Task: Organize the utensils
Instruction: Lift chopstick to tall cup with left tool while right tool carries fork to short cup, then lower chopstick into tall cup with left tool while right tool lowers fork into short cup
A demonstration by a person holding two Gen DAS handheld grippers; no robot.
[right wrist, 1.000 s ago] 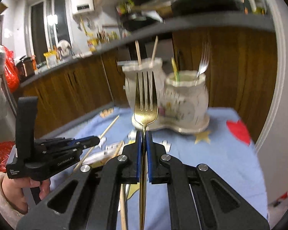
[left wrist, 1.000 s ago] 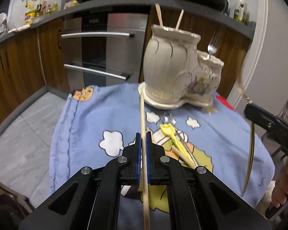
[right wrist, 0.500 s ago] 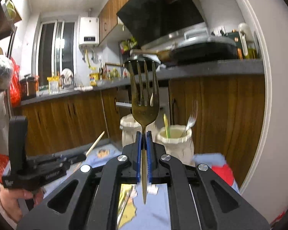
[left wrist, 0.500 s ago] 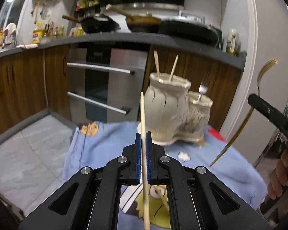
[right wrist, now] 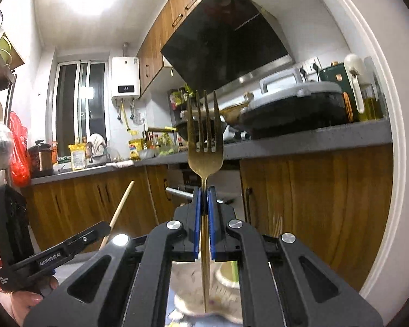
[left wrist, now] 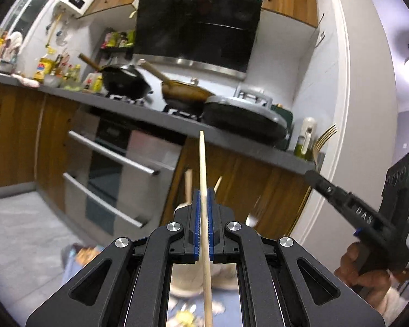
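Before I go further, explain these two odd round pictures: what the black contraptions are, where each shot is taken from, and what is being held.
Each picture comes from a fisheye camera mounted on a hand-held clamp with two blue-padded fingers, looking forward along them. A person holds one in each hand; no robot arm is involved. The left tool is shut on a wooden chopstick, pointing up. The right tool is shut on a gold fork, tines up. Each tool also shows at the edge of the other's view. Below, blurred, sits a cream ceramic utensil holder on a blue cloth. Behind is a kitchen counter with pans.
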